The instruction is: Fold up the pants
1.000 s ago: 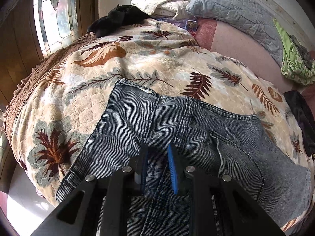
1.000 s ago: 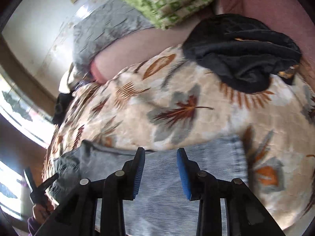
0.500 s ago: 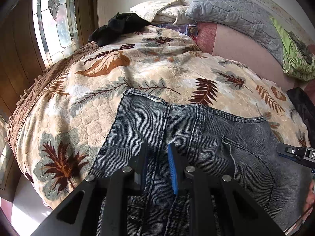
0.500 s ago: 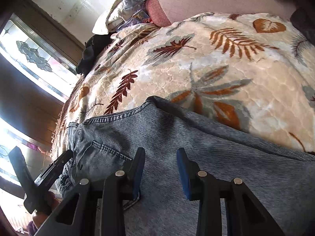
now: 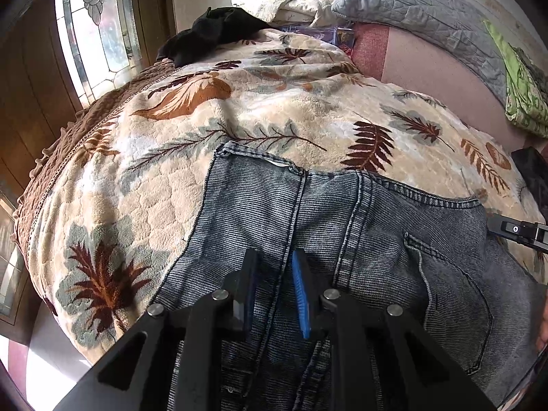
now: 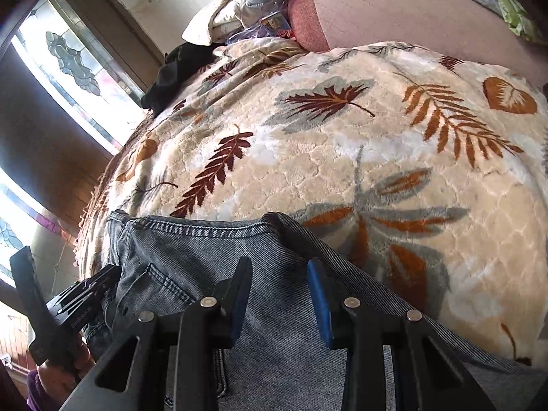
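Note:
Grey-blue denim pants (image 5: 342, 239) lie flat on a leaf-patterned blanket (image 5: 239, 109), waistband toward the far side, back pocket showing. My left gripper (image 5: 274, 267) hovers over the seat seam, jaws slightly apart, holding nothing. My right gripper (image 6: 279, 274) is open and empty just above the pants (image 6: 205, 257) near the waistband's right corner. The right gripper also shows at the right edge of the left wrist view (image 5: 517, 231). The left gripper shows at the lower left of the right wrist view (image 6: 82, 294).
A black garment (image 5: 212, 30) lies at the blanket's far left corner, with pillows (image 5: 411, 3) and a green cloth (image 5: 520, 89) behind. Another dark garment (image 5: 531, 171) lies at the right. A stained-glass window (image 5: 96, 34) and wood wall stand on the left.
The right gripper swung left from the leg end toward the waistband. The left gripper drew back slightly, so more blanket shows. Both stayed empty.

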Tool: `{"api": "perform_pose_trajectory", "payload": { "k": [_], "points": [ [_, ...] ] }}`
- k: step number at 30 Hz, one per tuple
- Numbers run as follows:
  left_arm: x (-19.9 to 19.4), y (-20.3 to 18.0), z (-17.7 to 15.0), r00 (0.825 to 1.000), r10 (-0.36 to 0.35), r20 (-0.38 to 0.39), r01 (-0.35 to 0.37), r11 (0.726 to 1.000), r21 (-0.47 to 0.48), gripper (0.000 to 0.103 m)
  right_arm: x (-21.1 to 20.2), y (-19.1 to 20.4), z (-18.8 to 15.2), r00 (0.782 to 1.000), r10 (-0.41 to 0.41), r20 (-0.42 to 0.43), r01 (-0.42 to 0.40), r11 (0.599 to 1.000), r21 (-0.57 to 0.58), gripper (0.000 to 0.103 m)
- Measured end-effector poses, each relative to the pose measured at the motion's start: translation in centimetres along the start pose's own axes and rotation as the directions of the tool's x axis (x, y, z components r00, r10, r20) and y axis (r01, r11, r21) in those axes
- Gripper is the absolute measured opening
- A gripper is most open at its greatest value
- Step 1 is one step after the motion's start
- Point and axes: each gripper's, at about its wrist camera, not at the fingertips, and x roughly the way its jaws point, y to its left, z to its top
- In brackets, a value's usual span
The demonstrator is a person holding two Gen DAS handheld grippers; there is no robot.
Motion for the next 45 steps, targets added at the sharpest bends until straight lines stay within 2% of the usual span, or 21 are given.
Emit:
{"api": "perform_pose_trajectory", "payload": {
  "k": [7, 10, 13, 16, 20, 21, 23, 25, 27, 28, 29, 30, 31, 33, 35, 37, 40, 41, 43, 44, 45],
  "points": [
    [0.5, -0.4, 0.2, 1.000, 0.021, -0.005, -0.021, 1.000, 0.014, 0.021, 2.8, 0.9, 0.4, 0.997, -0.054, -0.047, 0.050, 0.995, -0.081, 0.037],
    [0.9, -0.8, 0.3, 0.999, 0.038, -0.001, -0.038, 0.999, 0.027, 0.021, 3.2, 0.9, 0.4, 0.998, -0.050, -0.042, 0.047, 0.995, -0.086, 0.036],
    [1.5, -1.4, 0.8, 0.998, 0.056, 0.012, -0.056, 0.998, 0.041, 0.021, 3.7, 1.2, 0.7, 0.995, -0.085, -0.050, 0.079, 0.991, -0.106, 0.023],
    [2.6, -2.0, 1.5, 0.998, 0.061, 0.017, -0.062, 0.996, 0.059, 0.021, 4.6, 1.3, 1.3, 0.991, -0.112, -0.076, 0.105, 0.990, -0.091, 0.021],
    [3.5, -2.7, 2.1, 0.997, 0.077, 0.029, -0.079, 0.992, 0.097, 0.021, 4.5, 0.9, 2.1, 0.989, -0.146, -0.035, 0.145, 0.989, -0.018, 0.021],
    [3.3, -2.7, 2.1, 0.996, 0.078, 0.030, -0.081, 0.992, 0.100, 0.021, 4.0, 1.0, 2.1, 0.990, -0.134, -0.035, 0.134, 0.991, -0.004, 0.021],
    [2.7, -2.6, 2.0, 0.997, 0.068, 0.035, -0.071, 0.991, 0.110, 0.022, 1.3, 1.0, 1.7, 0.995, -0.094, -0.019, 0.094, 0.995, 0.036, 0.022],
    [1.5, -2.6, 1.8, 0.998, 0.041, 0.039, -0.044, 0.995, 0.095, 0.022, -3.7, 0.6, 0.6, 0.996, -0.060, 0.067, 0.056, 0.997, 0.062, 0.023],
    [-1.0, -3.2, 1.5, 0.995, 0.002, 0.102, -0.009, 0.997, 0.073, 0.023, -9.1, -0.1, -1.3, 0.988, -0.067, 0.141, 0.059, 0.997, 0.057, 0.025],
    [-2.6, -4.0, 1.3, 0.989, 0.003, 0.150, -0.017, 0.996, 0.087, 0.032, -11.8, -0.7, -2.5, 0.981, -0.087, 0.173, 0.078, 0.995, 0.056, 0.028],
    [-4.4, -5.1, 1.1, 0.980, 0.014, 0.200, -0.036, 0.994, 0.106, 0.052, -14.7, -1.4, -3.7, 0.969, -0.119, 0.216, 0.106, 0.992, 0.069, 0.030],
    [-6.4, -6.3, 0.8, 0.969, 0.021, 0.248, -0.052, 0.991, 0.121, 0.064, -17.6, -2.2, -5.1, 0.952, -0.154, 0.263, 0.134, 0.987, 0.091, 0.032],
    [-8.8, -7.7, 0.4, 0.953, 0.010, 0.303, -0.055, 0.989, 0.139, 0.077, -20.3, -2.8, -6.5, 0.935, -0.184, 0.303, 0.156, 0.981, 0.114, 0.038],
    [-13.6, -10.6, -0.7, 0.914, -0.063, 0.400, -0.021, 0.979, 0.204, 0.081, -25.5, -3.6, -9.2, 0.895, -0.238, 0.376, 0.195, 0.969, 0.150, 0.047],
    [-18.1, -13.8, -1.6, 0.880, -0.144, 0.453, 0.003, 0.955, 0.297, 0.086, -30.3, -3.5, -12.2, 0.830, -0.301, 0.470, 0.244, 0.953, 0.179, 0.060],
    [-22.6, -16.4, -2.3, 0.841, -0.216, 0.496, 0.037, 0.938, 0.345, 0.089, -34.7, -2.9, -15.1, 0.747, -0.358, 0.560, 0.296, 0.934, 0.202, 0.070],
    [-28.6, -19.0, -3.8, 0.774, -0.309, 0.553, 0.085, 0.916, 0.392, 0.101, -39.5, -1.2, -19.7, 0.596, -0.405, 0.694, 0.349, 0.908, 0.231, 0.081],
    [-30.3, -19.6, -4.3, 0.752, -0.331, 0.570, 0.096, 0.910, 0.403, 0.101, -40.7, -0.6, -21.1, 0.548, -0.420, 0.724, 0.372, 0.897, 0.240, 0.091],
    [-33.1, -20.5, -5.6, 0.712, -0.378, 0.592, 0.122, 0.896, 0.426, 0.101, -42.2, 0.4, -23.8, 0.452, -0.448, 0.772, 0.395, 0.876, 0.277, 0.103],
    [-34.2, -21.0, -6.2, 0.694, -0.403, 0.597, 0.132, 0.886, 0.444, 0.102, -42.8, 0.8, -25.1, 0.405, -0.450, 0.796, 0.404, 0.869, 0.286, 0.103],
    [-35.1, -21.5, -6.8, 0.684, -0.425, 0.594, 0.136, 0.873, 0.468, 0.103, -43.2, 1.0, -26.4, 0.366, -0.440, 0.820, 0.407, 0.868, 0.285, 0.103]
  ]
}}
